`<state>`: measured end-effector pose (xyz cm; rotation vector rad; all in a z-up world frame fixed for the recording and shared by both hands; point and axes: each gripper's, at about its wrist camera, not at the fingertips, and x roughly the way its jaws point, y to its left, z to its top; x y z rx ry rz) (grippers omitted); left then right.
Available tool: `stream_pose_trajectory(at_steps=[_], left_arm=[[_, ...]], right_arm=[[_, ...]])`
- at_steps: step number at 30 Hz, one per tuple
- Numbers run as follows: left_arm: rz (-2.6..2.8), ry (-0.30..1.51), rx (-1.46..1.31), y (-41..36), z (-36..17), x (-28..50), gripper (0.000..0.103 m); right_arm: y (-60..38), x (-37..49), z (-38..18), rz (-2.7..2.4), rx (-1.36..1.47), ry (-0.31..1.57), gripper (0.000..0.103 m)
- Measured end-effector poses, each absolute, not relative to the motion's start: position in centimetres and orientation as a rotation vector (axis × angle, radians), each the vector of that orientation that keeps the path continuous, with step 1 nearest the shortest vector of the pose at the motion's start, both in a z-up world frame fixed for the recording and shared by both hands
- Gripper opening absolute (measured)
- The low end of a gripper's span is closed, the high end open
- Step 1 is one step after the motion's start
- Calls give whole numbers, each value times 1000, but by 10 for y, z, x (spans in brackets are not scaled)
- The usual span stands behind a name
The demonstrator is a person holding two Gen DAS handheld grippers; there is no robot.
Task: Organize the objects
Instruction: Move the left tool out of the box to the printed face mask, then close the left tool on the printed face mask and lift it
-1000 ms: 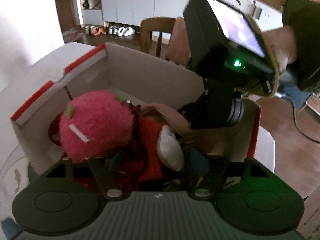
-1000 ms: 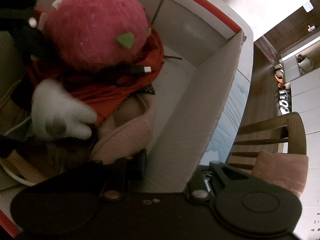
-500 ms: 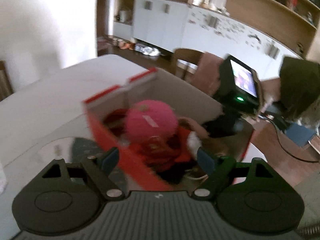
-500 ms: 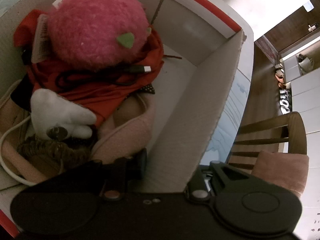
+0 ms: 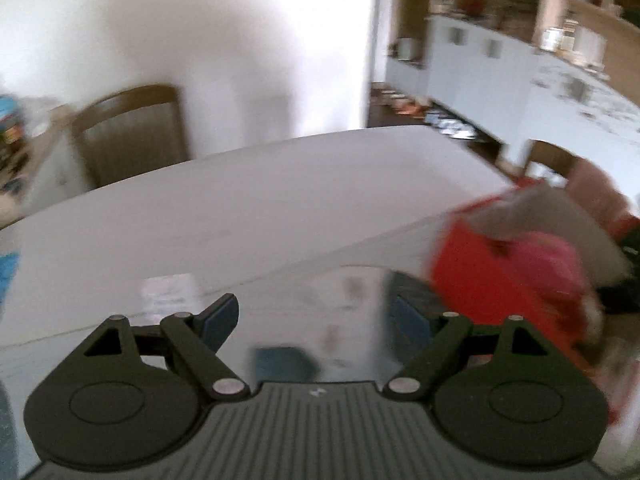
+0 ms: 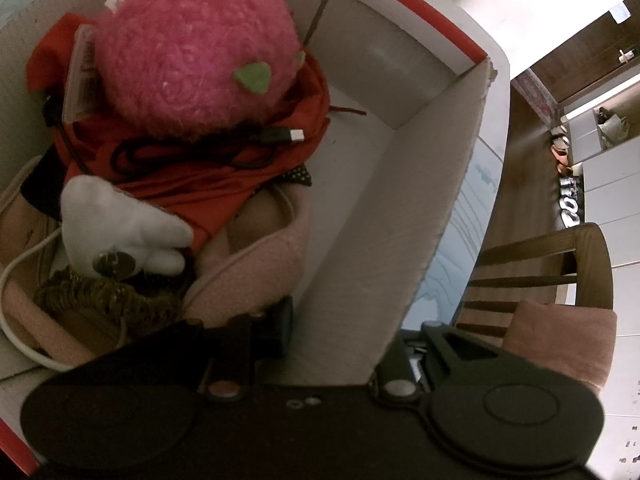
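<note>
**Right gripper straddles the box wall; left gripper empty over the table**

Nearest in the right wrist view, the right gripper (image 6: 344,336) has one finger inside the cardboard box (image 6: 436,184) and the other outside it, with the box's near wall standing between them. Whether the jaws actually press on that wall I cannot tell. Just past the inner finger lies a pink fuzzy slipper (image 6: 256,276), with a brown coiled cord (image 6: 100,296) and a white cable (image 6: 16,276) beside it at the left. A white plush toy (image 6: 120,224) rests on the slipper's edge and against a red cloth (image 6: 192,184). A black USB cable (image 6: 224,148) lies looped on the cloth, its plug pointing right. On top, towards the far end of the box, sits a round pink plush ball (image 6: 196,48) with a green felt leaf. Outside the box, to the right, a wooden chair (image 6: 560,264) with a pink cushion stands on the wooden floor.

The left wrist view is blurred. The left gripper (image 5: 312,316) hangs above the white table (image 5: 240,216) with its jaws spread wide and nothing between them. A small blue thing, too blurred to name, lies on the table just ahead of them. The box (image 5: 472,264) is at the right, well apart from this gripper, showing its red side and the pink ball inside. Beyond the table stand another chair (image 5: 132,132), a white wall and white cabinets (image 5: 480,64).
</note>
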<state>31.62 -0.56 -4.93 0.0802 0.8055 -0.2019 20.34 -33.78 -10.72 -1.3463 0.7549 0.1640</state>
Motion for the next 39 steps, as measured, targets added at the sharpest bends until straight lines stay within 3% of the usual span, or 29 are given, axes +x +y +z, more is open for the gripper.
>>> stream_pose_trajectory(at_steps=[1, 5, 20, 33, 36, 39], left_arm=[[-175, 809, 67, 5, -53, 323, 85], [-60, 837, 61, 34, -70, 357, 103], [110, 1009, 24, 76, -149, 429, 103], [133, 1050, 0, 86, -173, 447, 103], [141, 1056, 0, 87, -175, 448, 102], [141, 1050, -14, 88, -176, 446, 93]], right_arm=[[-338, 204, -107, 164, -1347, 755, 21], [-341, 206, -105, 162, -1341, 759, 21], [-345, 218, -102, 153, -1319, 778, 21], [-342, 221, -104, 149, -1320, 792, 21], [-343, 221, -104, 149, -1319, 793, 21], [-344, 222, -103, 149, -1316, 793, 21]])
